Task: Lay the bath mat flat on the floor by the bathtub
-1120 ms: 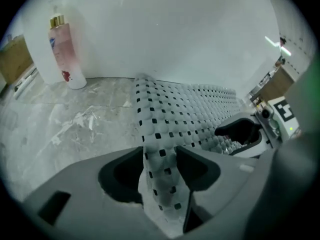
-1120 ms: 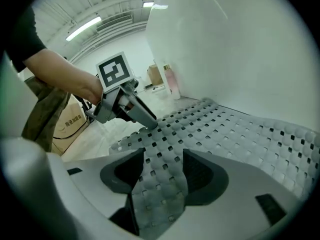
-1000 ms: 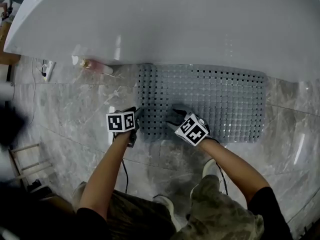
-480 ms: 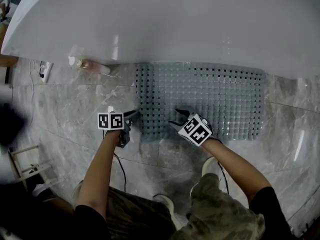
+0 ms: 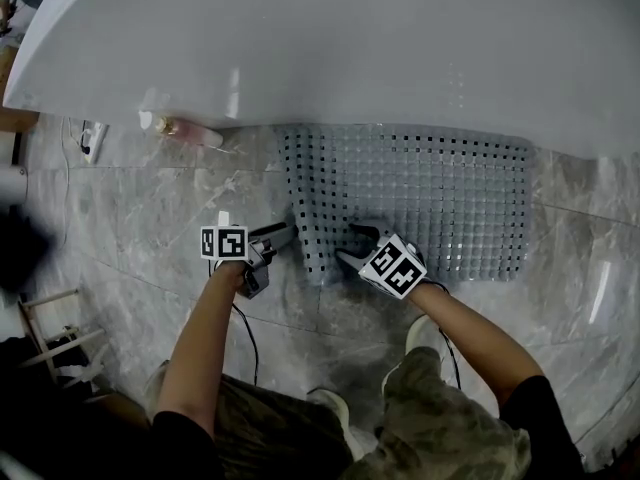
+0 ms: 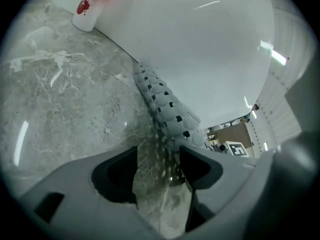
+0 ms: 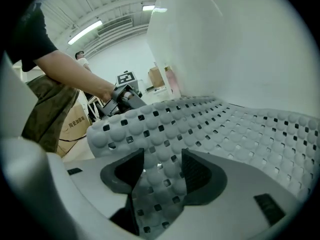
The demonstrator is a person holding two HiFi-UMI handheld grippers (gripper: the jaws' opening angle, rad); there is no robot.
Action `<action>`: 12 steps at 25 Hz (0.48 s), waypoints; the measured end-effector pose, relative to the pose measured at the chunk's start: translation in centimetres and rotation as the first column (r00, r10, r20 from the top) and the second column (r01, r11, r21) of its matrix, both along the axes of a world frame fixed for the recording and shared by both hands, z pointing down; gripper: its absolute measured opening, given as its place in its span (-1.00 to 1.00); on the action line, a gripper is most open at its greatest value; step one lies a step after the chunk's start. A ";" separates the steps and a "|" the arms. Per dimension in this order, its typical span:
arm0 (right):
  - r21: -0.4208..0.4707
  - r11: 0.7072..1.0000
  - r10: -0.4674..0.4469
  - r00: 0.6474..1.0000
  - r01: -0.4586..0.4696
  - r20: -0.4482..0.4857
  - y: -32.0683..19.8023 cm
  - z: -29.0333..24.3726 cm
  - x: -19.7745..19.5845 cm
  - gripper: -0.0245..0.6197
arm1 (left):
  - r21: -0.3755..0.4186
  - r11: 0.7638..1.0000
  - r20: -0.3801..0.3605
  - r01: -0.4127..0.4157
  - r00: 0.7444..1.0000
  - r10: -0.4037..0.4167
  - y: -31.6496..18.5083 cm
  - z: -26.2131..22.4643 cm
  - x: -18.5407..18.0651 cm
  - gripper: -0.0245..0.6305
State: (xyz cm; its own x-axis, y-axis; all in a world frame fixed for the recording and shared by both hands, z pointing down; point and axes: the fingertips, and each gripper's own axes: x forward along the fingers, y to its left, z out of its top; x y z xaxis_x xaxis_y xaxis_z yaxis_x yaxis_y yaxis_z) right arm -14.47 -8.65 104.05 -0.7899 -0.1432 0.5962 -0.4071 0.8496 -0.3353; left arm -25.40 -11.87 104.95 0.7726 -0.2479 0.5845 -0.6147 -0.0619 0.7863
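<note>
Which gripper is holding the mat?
The right gripper: the mat is pinched between its jaws. The left gripper has just been opening its jaws, with only floor between them.

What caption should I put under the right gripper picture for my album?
The right gripper pinches a bumpy gray bath mat beside the white bathtub, one end humped up.

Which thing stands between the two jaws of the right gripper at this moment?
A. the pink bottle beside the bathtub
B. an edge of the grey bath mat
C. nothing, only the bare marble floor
B: in the right gripper view the perforated grey bath mat passes between the jaws of the right gripper, and both pads press on it.
</note>
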 end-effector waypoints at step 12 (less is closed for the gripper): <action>-0.091 0.989 0.109 0.993 -0.114 -0.055 -1.3 0.0 0.6 -0.26 | 0.051 0.997 -0.219 0.065 0.974 -0.053 -1.6 -3.4 1.2 0.02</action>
